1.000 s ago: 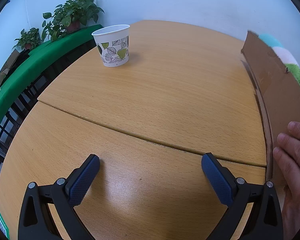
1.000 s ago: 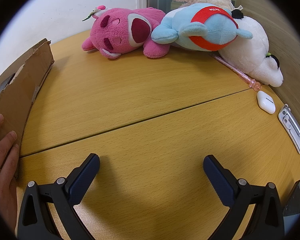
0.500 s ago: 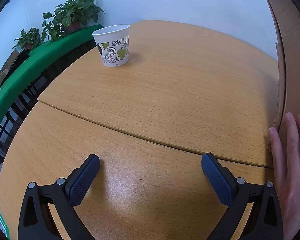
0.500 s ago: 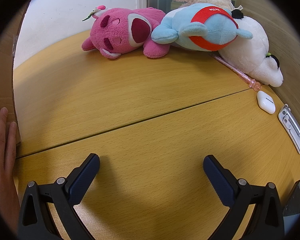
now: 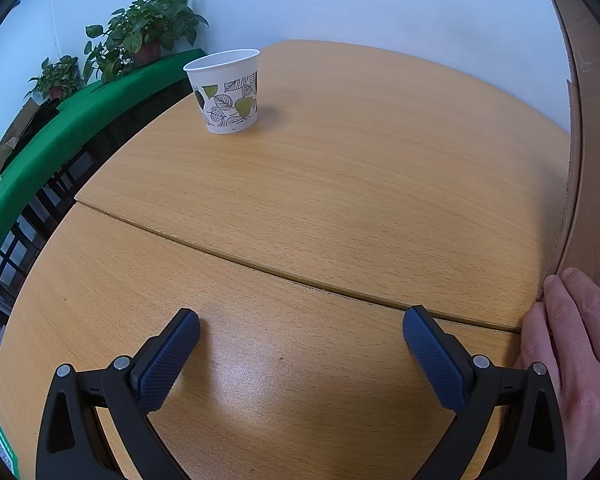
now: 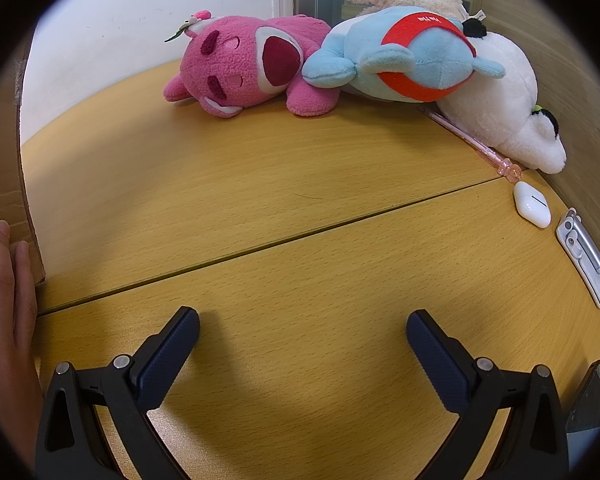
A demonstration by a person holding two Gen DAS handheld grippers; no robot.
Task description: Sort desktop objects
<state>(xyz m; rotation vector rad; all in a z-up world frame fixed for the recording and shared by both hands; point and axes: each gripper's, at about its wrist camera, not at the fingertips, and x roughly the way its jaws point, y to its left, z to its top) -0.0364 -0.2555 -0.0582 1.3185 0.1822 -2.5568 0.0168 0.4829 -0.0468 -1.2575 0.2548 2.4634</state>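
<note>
My left gripper (image 5: pixel 301 322) rests open over the wooden table (image 5: pixel 340 168), nothing between its blue pads. Far ahead to the left stands a white paper cup (image 5: pixel 226 90) with a leaf print. A cardboard box (image 5: pixel 592 152) stands on end at the right edge, a person's hand (image 5: pixel 572 344) flat against it. My right gripper (image 6: pixel 302 324) is open too and empty. At the table's far side lie a pink plush (image 6: pixel 248 66), a blue plush (image 6: pixel 404 58) and a white plush (image 6: pixel 508 108). The same box (image 6: pixel 2 176) and hand (image 6: pixel 4 300) show at the left.
A pink pen (image 6: pixel 476 144), a white earbud case (image 6: pixel 532 204) and a silver folding stand (image 6: pixel 584 256) lie along the right rim by a wooden wall. A dark object (image 6: pixel 588 400) sits at the lower right. A green ledge (image 5: pixel 60 128) with potted plants (image 5: pixel 148 36) borders the left.
The person's hand has tipped the cardboard box from a lying slant to upright on its end. Both grippers and the other objects have stayed still.
</note>
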